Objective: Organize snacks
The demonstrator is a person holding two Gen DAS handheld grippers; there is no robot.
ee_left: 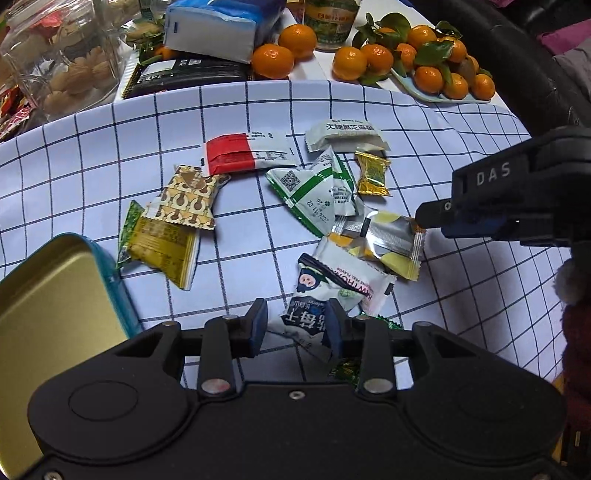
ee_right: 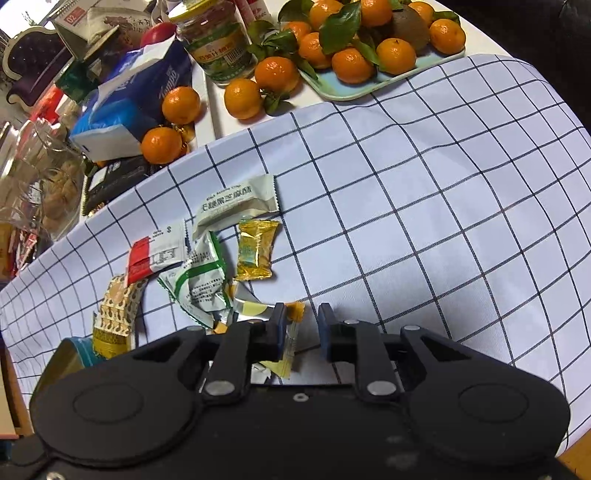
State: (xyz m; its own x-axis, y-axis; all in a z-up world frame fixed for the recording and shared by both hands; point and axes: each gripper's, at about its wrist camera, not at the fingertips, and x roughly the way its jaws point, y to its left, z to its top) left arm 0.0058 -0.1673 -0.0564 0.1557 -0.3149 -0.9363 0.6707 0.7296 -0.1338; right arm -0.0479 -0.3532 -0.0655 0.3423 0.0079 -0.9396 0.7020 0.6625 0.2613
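Observation:
Several wrapped snacks lie loose on the checked cloth (ee_left: 110, 155). My left gripper (ee_left: 297, 325) points down, shut on a crumpled blue-and-white packet (ee_left: 301, 315) that fills the gap between its pads. This packet overlaps a white hawthorn packet (ee_left: 347, 280). An open gold-lined tin (ee_left: 44, 295) stands at the lower left. My right gripper (ee_right: 302, 325) reaches the right end of a yellow-and-silver packet (ee_left: 388, 240). The packet's seam (ee_right: 293, 332) rests against the left pad, a gap shows to the other pad, and the jaws stand open.
Further back lie a red-and-white packet (ee_left: 243, 153), a green-and-white one (ee_left: 314, 192), a gold candy (ee_left: 372, 173) and a brown patterned packet (ee_left: 184, 199). Behind the cloth stand a tray of tangerines (ee_left: 443, 96), a tissue pack (ee_left: 214, 29) and a glass jar of walnuts (ee_left: 66, 66).

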